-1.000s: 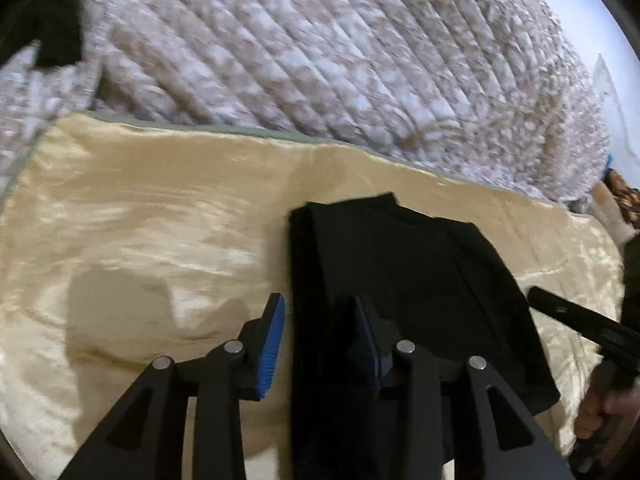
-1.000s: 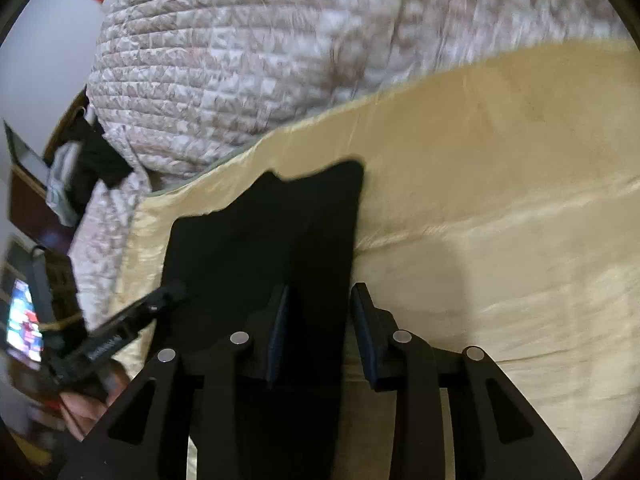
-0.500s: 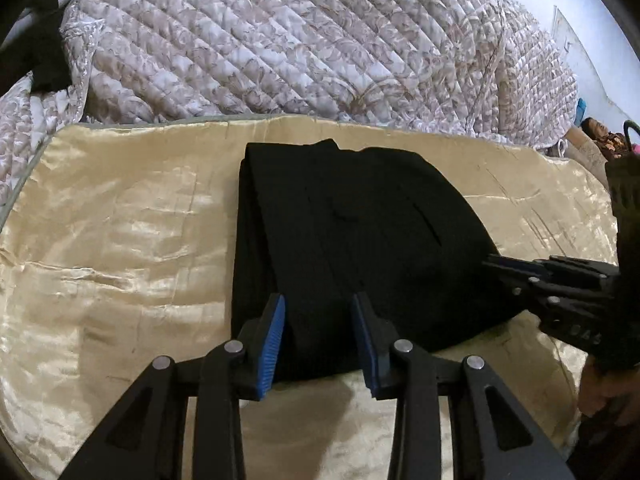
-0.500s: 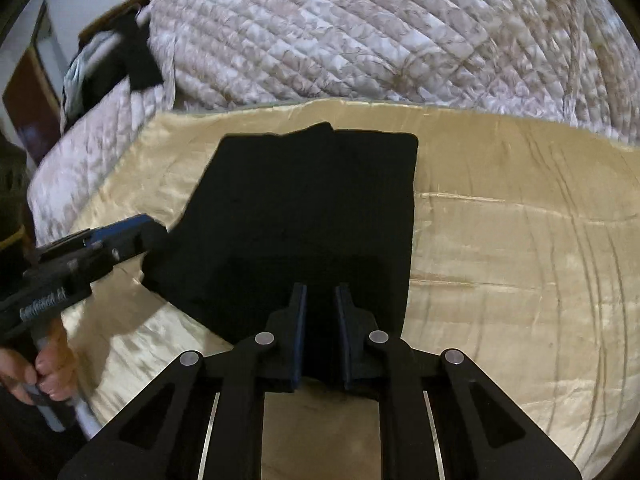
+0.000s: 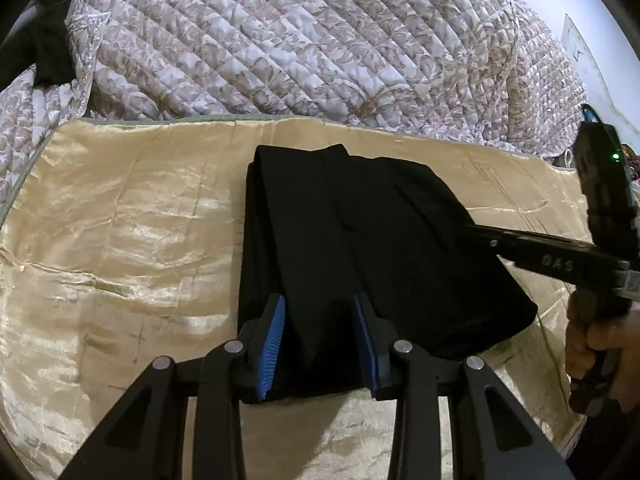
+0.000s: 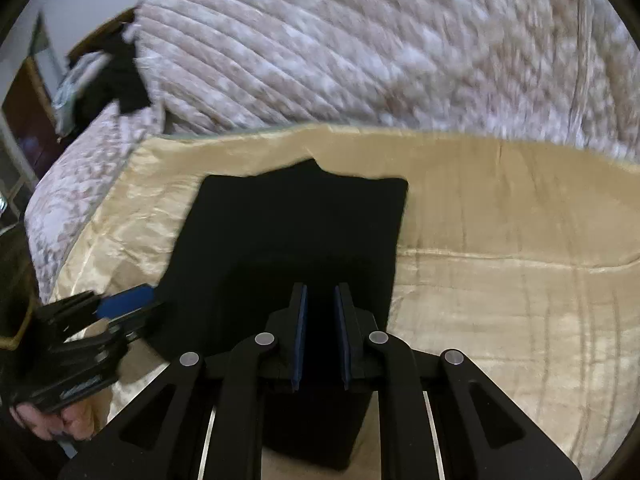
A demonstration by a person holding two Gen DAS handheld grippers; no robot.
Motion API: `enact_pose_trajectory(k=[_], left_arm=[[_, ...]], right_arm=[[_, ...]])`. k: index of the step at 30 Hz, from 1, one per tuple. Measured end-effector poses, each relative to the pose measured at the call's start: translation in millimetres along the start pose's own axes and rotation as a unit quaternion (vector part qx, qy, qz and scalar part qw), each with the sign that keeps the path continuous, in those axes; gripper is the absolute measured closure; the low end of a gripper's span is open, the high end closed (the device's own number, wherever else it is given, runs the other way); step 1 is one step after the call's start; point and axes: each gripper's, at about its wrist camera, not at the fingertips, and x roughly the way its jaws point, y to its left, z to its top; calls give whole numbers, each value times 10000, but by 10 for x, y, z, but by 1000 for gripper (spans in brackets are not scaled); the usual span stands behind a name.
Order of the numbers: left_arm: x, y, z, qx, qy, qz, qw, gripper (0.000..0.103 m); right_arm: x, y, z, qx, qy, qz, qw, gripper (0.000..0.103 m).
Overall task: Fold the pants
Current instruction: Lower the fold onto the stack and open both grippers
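Matte black pants [image 5: 360,248] — folded rectangle — on glossy, wrinkled satin sheet [image 5: 120,240].

Left wrist view: sharp, evenly lit indoor light. Sheen and pale glare streaks on the gold satin sheet [image 5: 132,240], strongest at centre left. Black pants [image 5: 360,248] read as near-featureless dark mass, faint folds only. Soft shadow under the left gripper [image 5: 320,340] at lower centre. Fisheye bending and black vignette at all corners.

Right wrist view: dimmer, motion-blurred throughout; quilt [image 6: 360,52] pattern smeared in upper half. Right gripper [image 6: 320,336] fairly crisp. Corners vignetted, edges curved.
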Motion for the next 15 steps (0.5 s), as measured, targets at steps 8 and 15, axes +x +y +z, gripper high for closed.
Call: enact_pose_trajectory(k=[8,15], left_arm=[[-90,63,51,-65,-121,269,9995,66],[-224,37,-7,-56,-220,315,9992,66]], right_arm=[[-264,53,-44,-48,-377,-212,9991,90],[-481,220,-252,-157,-504,-265,9983,89]])
